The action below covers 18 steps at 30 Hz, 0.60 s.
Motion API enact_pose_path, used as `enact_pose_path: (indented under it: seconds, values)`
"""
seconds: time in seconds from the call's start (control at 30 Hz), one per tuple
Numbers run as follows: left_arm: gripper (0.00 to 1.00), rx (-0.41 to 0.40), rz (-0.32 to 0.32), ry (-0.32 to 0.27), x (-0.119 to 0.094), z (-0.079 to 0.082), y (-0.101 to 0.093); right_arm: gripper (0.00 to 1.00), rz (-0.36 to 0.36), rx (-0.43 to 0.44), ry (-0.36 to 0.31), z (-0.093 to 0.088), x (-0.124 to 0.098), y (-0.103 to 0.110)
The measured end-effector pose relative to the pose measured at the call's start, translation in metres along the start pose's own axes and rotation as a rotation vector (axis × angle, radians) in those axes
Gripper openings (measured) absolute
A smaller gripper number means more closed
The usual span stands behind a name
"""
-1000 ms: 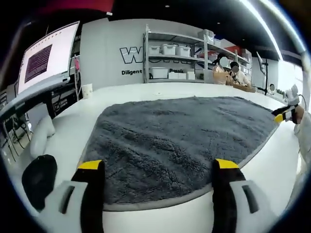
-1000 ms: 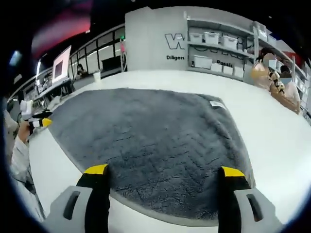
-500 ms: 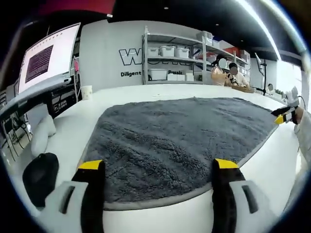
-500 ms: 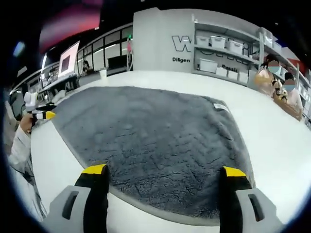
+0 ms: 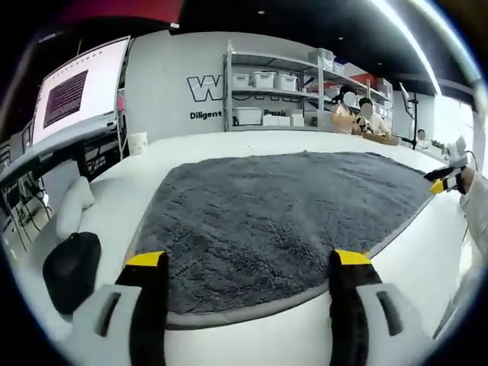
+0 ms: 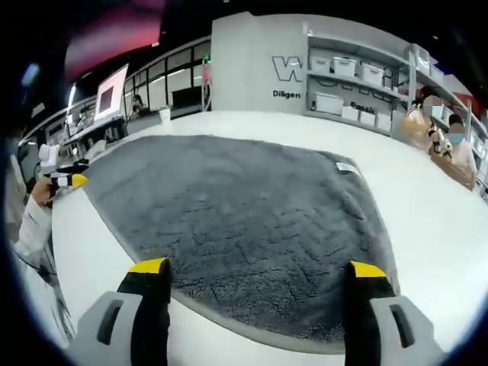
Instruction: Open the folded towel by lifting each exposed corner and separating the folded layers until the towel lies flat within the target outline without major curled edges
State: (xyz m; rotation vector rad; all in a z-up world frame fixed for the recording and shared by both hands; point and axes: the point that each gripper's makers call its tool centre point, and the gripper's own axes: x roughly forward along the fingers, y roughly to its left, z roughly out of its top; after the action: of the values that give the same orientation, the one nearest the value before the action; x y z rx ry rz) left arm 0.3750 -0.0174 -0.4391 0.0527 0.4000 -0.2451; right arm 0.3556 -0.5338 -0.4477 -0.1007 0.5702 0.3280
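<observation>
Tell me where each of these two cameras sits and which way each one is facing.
Left gripper view: rides on the left gripper, open jaws rising from the bottom; looks across the grey towel toward the shelving; the right gripper enters at right.
Right gripper view: rides on the right gripper, jaws open; looks across the towel; the left gripper and a sleeve show at left.
Shared: towel, white table, shelving.
</observation>
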Motion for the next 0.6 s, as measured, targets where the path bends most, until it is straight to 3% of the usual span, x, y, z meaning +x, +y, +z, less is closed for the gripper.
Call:
enact_pose_path:
  seconds: [0.6]
  values:
    - [0.83,0.005,-0.002,0.033,-0.012,-0.006,0.002,0.93,0.024,-0.014,0.009,-0.006,-0.009,0.002]
